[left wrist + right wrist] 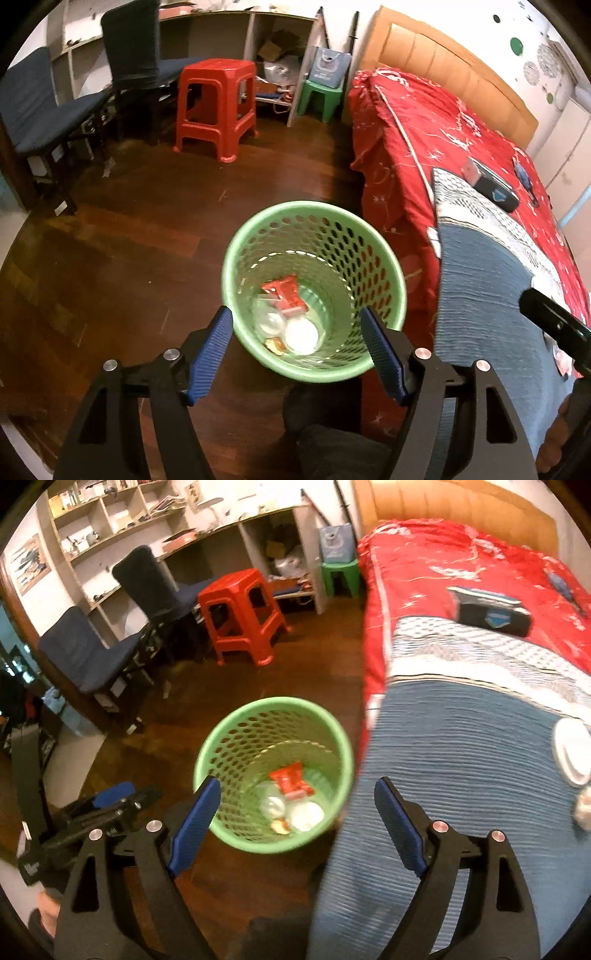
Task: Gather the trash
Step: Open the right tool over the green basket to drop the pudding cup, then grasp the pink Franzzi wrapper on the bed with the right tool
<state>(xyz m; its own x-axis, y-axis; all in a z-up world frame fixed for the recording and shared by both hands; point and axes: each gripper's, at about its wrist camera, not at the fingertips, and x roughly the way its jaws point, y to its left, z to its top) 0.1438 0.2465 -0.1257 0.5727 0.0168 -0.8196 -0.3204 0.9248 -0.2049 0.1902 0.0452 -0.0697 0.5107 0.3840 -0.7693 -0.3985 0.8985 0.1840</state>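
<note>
A green perforated waste basket (pixel 243 240) stands on the wooden floor beside the bed; it also shows in the right wrist view (pixel 221 738). Inside lie a red wrapper (pixel 286 291), a clear cup and a white lid (pixel 301 335). My left gripper (pixel 295 321) is open and empty, hovering over the basket's near rim. My right gripper (pixel 297 794) is open and empty, above the basket's right rim and the bed edge. A white lid-like item (pixel 572 751) and a crumpled white piece (pixel 583 805) lie on the blue blanket at the right.
The bed (pixel 406 122) has a red cover, a blue blanket (pixel 461 757) and a dark box (pixel 491 613). A red stool (pixel 218 107), a green stool (pixel 319 98), dark chairs (pixel 37 110) and shelving stand at the far side.
</note>
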